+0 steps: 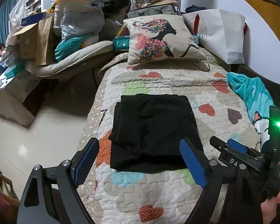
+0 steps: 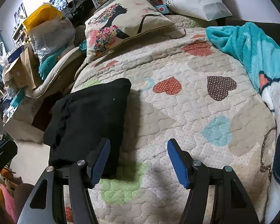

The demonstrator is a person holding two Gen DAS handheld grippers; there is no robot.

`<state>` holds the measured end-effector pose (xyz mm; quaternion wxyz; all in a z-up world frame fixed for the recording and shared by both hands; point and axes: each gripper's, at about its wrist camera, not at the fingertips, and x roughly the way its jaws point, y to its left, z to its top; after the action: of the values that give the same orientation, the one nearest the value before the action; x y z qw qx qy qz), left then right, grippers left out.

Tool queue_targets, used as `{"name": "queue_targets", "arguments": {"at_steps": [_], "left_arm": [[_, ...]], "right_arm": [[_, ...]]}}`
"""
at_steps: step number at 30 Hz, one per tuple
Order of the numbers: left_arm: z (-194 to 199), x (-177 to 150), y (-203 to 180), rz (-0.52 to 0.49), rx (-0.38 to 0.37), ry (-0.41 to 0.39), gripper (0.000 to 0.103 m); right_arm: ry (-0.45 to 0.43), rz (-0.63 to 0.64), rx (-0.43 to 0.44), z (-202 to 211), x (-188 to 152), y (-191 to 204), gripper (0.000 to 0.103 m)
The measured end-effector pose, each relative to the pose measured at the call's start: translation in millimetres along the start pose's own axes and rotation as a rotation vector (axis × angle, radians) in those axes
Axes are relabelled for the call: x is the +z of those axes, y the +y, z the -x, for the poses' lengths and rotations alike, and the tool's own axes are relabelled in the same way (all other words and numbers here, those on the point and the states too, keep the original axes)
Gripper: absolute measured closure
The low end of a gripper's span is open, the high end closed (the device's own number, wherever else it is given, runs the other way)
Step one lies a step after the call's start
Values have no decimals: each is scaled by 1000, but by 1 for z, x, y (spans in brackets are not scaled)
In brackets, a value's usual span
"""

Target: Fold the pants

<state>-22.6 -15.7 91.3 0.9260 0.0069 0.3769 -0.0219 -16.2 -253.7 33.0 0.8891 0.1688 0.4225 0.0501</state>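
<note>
The black pants (image 1: 151, 130) lie folded into a compact rectangle on the heart-patterned quilt (image 1: 177, 78). They also show in the right wrist view (image 2: 89, 117), at the left. My left gripper (image 1: 140, 153) is open and empty, hovering over the near edge of the pants, its blue pads either side. My right gripper (image 2: 138, 155) is open and empty, just right of the pants above the quilt (image 2: 196, 112). The right gripper also shows in the left wrist view (image 1: 233, 149), at the right.
A printed cushion (image 1: 162, 39) and a white paper bag (image 1: 222, 33) sit at the head of the bed. A teal fleece blanket (image 2: 252, 56) lies along the right side. Boxes, bags and cushions (image 1: 56, 37) pile up left of the bed, beside bare floor (image 1: 37, 130).
</note>
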Motion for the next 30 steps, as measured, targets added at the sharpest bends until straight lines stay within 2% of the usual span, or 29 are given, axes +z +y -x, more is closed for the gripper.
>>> {"name": "queue_targets", "arguments": {"at_steps": [30], "left_arm": [[-29,-9,15,53,-33,102,15]], "right_arm": [[25,10,-4,-8,-3,1,34]]}}
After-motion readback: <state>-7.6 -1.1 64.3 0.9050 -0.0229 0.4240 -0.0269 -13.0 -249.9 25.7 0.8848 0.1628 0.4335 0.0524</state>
